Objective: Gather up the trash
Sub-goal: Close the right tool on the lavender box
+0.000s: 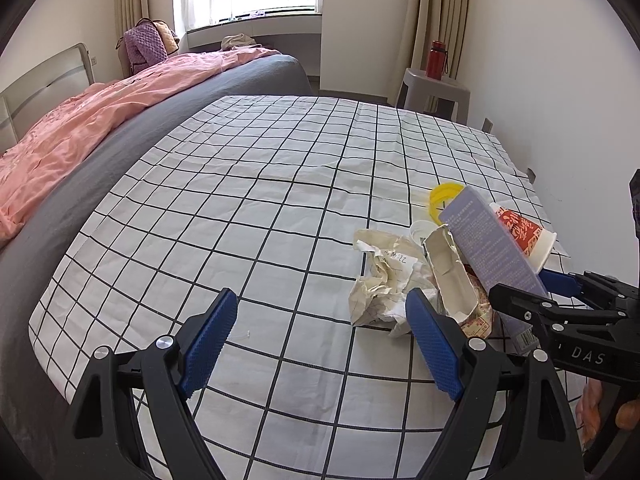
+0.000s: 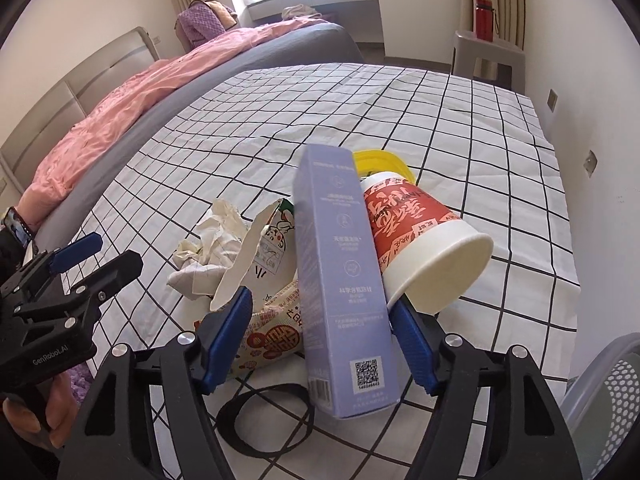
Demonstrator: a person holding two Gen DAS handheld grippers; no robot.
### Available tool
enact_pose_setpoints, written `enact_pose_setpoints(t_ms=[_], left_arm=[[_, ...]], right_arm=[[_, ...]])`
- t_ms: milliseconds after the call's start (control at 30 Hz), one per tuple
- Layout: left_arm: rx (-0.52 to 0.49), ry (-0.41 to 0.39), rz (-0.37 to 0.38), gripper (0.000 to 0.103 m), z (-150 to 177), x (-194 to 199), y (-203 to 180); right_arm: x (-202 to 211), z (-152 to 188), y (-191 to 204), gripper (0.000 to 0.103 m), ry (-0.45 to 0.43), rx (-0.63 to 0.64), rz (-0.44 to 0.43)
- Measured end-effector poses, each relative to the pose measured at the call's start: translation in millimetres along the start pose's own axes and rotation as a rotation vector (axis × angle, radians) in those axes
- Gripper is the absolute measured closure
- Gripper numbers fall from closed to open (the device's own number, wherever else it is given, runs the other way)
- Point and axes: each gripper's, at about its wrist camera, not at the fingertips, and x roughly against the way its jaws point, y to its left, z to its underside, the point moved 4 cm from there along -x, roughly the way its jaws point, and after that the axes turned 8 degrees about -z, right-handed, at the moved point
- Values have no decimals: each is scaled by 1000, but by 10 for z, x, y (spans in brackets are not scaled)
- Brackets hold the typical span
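Evidently unfinished: the lavender carton (image 2: 344,280) is clamped by the right gripper (image 2: 320,340); crumpled paper (image 1: 384,280) and the paper cup (image 2: 424,240) are left uncollected; the left gripper (image 1: 320,344) is held wide open, empty.

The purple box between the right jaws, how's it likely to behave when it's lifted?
The purple box looks like thin cardboard, so probably light and easily dented if squeezed hard. It is long and leans on the paper cup, so it may pivot, and the cup, lying on its side, might roll.
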Motion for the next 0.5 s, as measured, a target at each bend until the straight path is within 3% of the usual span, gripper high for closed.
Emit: enact_pose_setpoints(t_ms=[167,267,500], left_arm=[[5,2,-1,21,5,-9,46],[8,4,1,21,2,-13,69],[6,16,8,21,25,-23,82]], right_arm=[[-132,-6,-3,45,28,-26,6],[-164,-5,-61,57,33,-67,-5],[-2,18,-44,68,-26,-100,-5]])
